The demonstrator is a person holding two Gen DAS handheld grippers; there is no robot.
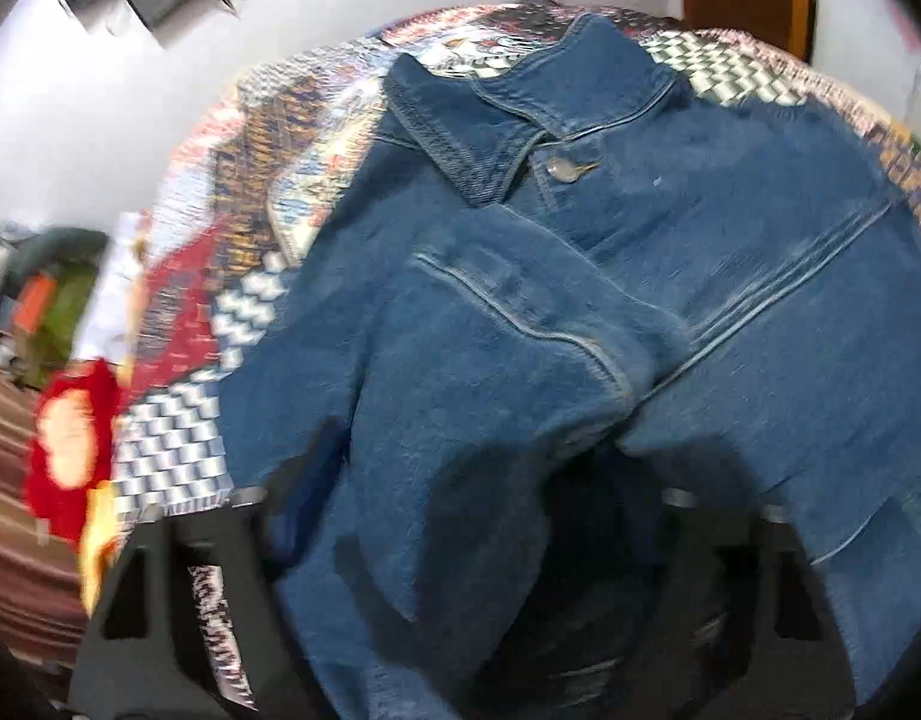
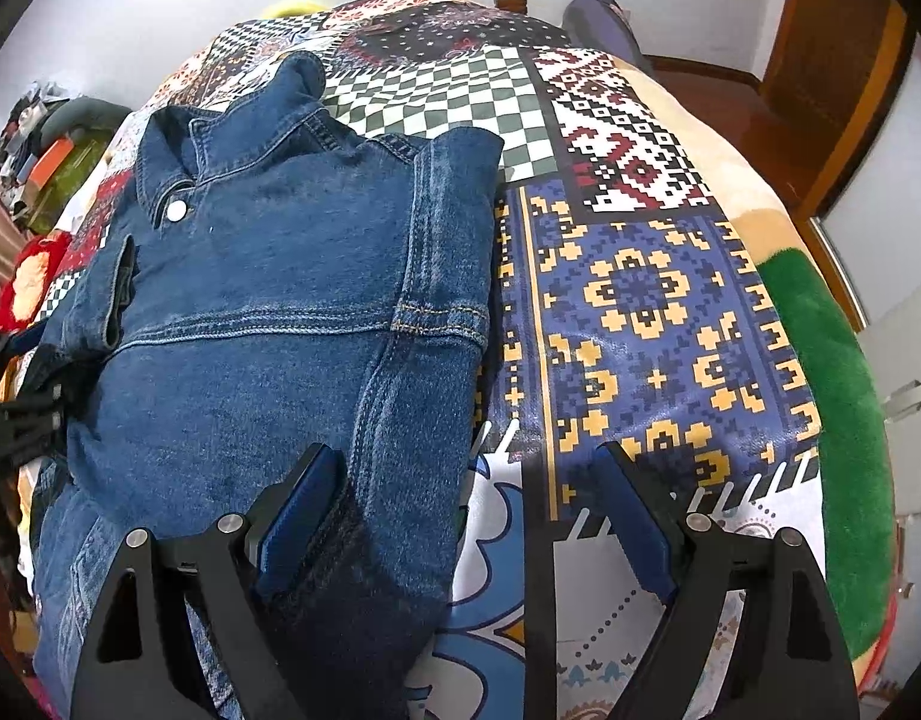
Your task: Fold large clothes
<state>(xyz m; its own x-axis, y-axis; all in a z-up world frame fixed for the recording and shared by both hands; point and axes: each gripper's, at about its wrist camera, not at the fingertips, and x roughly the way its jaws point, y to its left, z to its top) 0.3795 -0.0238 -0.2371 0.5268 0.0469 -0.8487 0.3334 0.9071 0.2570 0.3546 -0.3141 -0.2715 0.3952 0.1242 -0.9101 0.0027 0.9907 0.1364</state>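
A denim jacket (image 2: 268,312) lies collar-far along a patterned bedspread (image 2: 640,300). The right gripper (image 2: 466,516) hovers wide over its near right edge; the left gripper (image 1: 460,540) holds a sleeve fold at its left side.

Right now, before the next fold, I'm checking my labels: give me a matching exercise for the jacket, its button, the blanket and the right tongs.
1 denim jacket
2 snap button
3 blanket
4 right tongs

A open, straddling the jacket's edge
B silver, below the collar
C patchwork, underneath
D blue, lying flat

Pairs: 1-D, 2-B, 3-C, 4-A
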